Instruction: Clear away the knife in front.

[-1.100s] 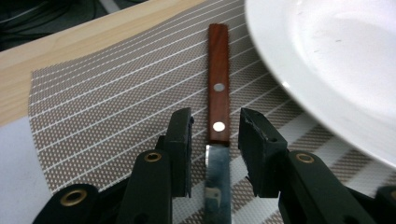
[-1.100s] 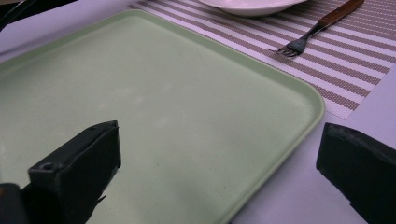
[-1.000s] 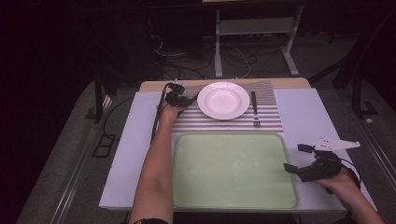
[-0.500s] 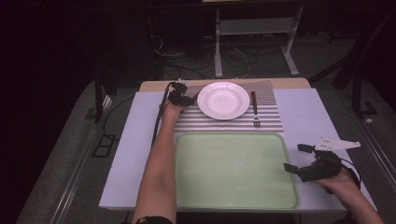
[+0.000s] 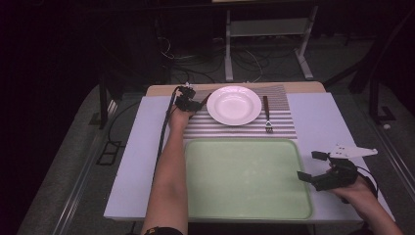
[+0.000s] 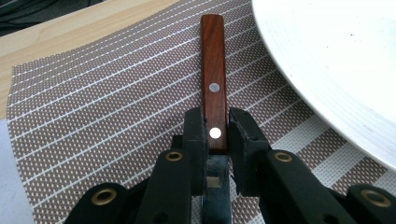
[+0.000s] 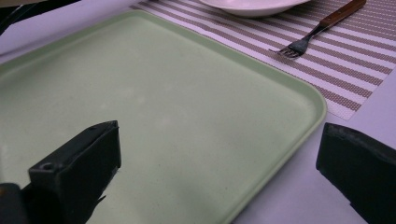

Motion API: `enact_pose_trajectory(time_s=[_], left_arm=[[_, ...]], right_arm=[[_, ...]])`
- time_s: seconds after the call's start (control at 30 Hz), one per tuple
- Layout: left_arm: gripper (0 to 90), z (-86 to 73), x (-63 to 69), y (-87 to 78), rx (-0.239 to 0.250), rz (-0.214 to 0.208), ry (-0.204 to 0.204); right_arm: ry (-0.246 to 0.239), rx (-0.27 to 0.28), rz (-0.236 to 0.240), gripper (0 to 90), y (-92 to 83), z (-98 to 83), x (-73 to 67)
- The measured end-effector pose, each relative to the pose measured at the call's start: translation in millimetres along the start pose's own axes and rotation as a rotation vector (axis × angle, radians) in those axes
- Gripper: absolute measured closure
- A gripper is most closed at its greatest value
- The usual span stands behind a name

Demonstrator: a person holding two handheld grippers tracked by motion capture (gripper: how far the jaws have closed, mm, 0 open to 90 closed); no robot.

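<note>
Left hand-held gripper [image 6: 215, 133] is seen near the far edge of the worktop [image 5: 132, 166], over the striped placemat [image 6: 93, 116]. Its jaws have just been closing and are now pressed against both sides of a wooden utensil handle [image 6: 213, 79] with two metal rivets. The handle is laid flat on the placemat, just beside the white plate's [image 6: 336, 60] left rim; the working end is hidden beneath the jaws.

Right hand-held gripper [image 5: 315, 166] is held wide, with nothing between the jaws, at the right edge of the green tray [image 5: 244, 178], which is set along the near edge. A wooden-handled fork [image 5: 267, 115] is laid on the placemat, right of the plate.
</note>
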State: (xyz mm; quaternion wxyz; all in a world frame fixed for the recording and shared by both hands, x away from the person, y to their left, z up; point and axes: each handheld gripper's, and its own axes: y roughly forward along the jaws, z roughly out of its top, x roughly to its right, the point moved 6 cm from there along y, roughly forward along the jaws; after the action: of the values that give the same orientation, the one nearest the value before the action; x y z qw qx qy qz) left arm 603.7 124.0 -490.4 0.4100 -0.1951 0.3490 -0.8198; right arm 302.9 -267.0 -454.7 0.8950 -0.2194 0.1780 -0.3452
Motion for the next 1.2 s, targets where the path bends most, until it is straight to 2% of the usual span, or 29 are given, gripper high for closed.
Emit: enact_pose_trajectory(time_s=[0.27,0.57,0.7,1.03,1.2], left_arm=[[77.4,-1.5,-4.7,-6.3,-0.038,-0.003,-0.031],[77.4,2.0,-7.7,-25.1,-0.039,-0.013,-0.063],[77.4,1.6,-5.4,-33.8,-0.049,-0.007,-0.058],[77.4,-9.2,3.5,-57.5,-0.05,-0.035,-0.103],[77.3,-15.7,10.0,-66.9,-0.048,-0.04,-0.109]], right_arm=[[-0.001,-0.001,0.001,0.1,0.1,-0.1,-0.1],[-0.006,-0.002,0.0,0.1,0.3,0.0,-0.7],[-0.007,-0.004,0.0,0.1,1.1,0.0,-1.1],[-0.016,-0.005,0.0,0.1,1.5,0.2,-3.2],[-0.017,-0.006,0.001,0.1,1.5,0.2,-3.9]])
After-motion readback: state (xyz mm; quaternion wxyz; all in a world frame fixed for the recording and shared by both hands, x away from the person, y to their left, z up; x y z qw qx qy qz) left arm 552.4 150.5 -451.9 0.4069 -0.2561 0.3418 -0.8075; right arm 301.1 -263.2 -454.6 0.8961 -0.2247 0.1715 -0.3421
